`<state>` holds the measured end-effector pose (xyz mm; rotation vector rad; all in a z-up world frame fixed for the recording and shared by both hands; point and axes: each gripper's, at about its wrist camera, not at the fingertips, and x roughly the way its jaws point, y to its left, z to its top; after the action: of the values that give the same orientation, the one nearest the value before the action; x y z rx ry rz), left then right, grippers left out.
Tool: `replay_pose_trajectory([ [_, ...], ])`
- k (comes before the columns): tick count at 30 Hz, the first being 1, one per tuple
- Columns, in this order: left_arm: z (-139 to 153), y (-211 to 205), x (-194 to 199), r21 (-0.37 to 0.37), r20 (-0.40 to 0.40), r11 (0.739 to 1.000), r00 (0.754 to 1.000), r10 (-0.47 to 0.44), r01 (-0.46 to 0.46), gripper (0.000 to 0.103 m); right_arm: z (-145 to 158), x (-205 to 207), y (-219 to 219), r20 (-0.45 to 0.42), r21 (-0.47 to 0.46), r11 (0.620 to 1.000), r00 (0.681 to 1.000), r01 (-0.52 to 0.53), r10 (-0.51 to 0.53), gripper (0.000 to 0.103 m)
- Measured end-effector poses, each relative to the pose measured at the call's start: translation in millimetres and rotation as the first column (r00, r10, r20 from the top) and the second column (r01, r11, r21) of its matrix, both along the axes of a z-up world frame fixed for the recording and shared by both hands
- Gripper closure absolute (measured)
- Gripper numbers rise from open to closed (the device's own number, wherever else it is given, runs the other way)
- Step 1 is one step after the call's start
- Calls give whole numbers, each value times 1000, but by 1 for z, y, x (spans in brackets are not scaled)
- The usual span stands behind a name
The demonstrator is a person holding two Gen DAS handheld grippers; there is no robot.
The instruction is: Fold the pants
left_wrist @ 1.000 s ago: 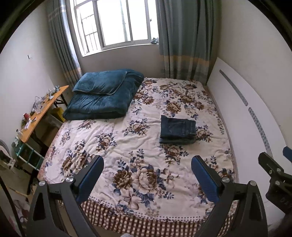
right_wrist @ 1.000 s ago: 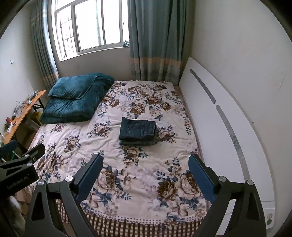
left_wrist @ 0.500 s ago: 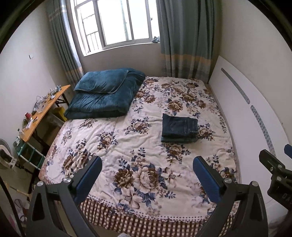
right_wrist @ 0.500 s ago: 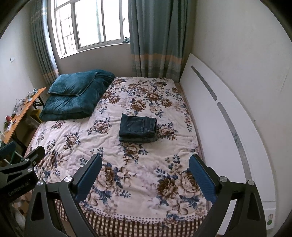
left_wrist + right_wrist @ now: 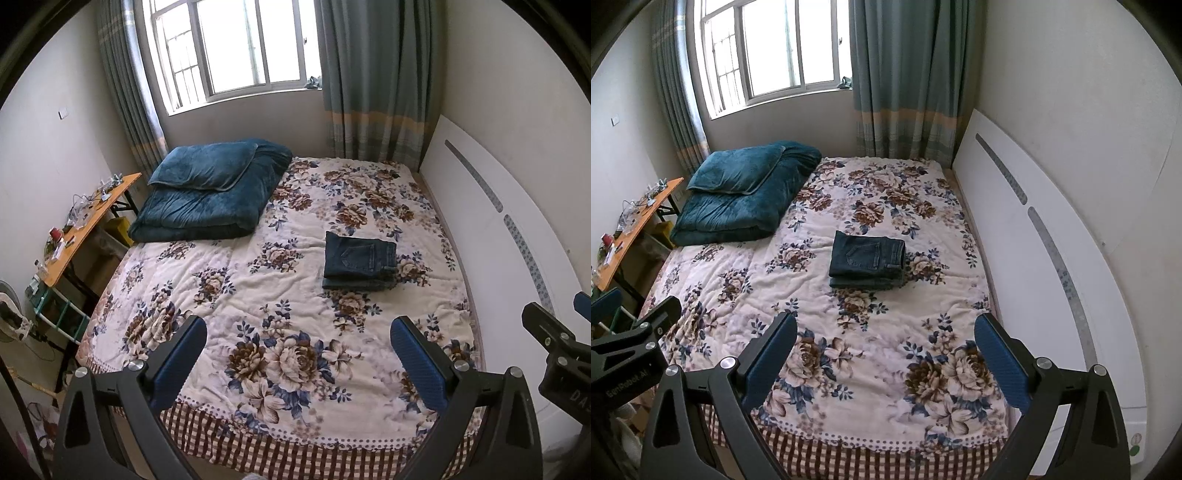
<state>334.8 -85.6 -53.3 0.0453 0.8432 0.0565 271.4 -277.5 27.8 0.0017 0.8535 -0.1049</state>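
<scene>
Dark blue jeans (image 5: 358,260) lie folded in a neat stack on the flowered bedspread (image 5: 258,295), right of the bed's middle; they also show in the right wrist view (image 5: 868,262). My left gripper (image 5: 297,345) is open and empty, held well back above the foot of the bed. My right gripper (image 5: 884,341) is open and empty too, beside the left one. Each gripper's side shows in the other's view: the right at the right edge (image 5: 557,354), the left at the left edge (image 5: 631,343).
A folded teal quilt with a pillow (image 5: 210,192) lies at the bed's far left. A white headboard panel (image 5: 498,236) leans along the right wall. A cluttered wooden side table (image 5: 85,221) stands left of the bed. Curtains and a window are behind.
Both grippers have drawn back and risen a little from the bed, so the jeans look smaller and farther. The jeans have not moved. Both grippers stay open.
</scene>
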Motion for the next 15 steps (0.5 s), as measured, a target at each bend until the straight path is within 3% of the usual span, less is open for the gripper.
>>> replay_pose_trajectory([
  [15,4,-5,1,-12,-4,1000,1000,-9,9,1,-1,-6,-4,-5,-2,1000,1000,-3,3,4],
])
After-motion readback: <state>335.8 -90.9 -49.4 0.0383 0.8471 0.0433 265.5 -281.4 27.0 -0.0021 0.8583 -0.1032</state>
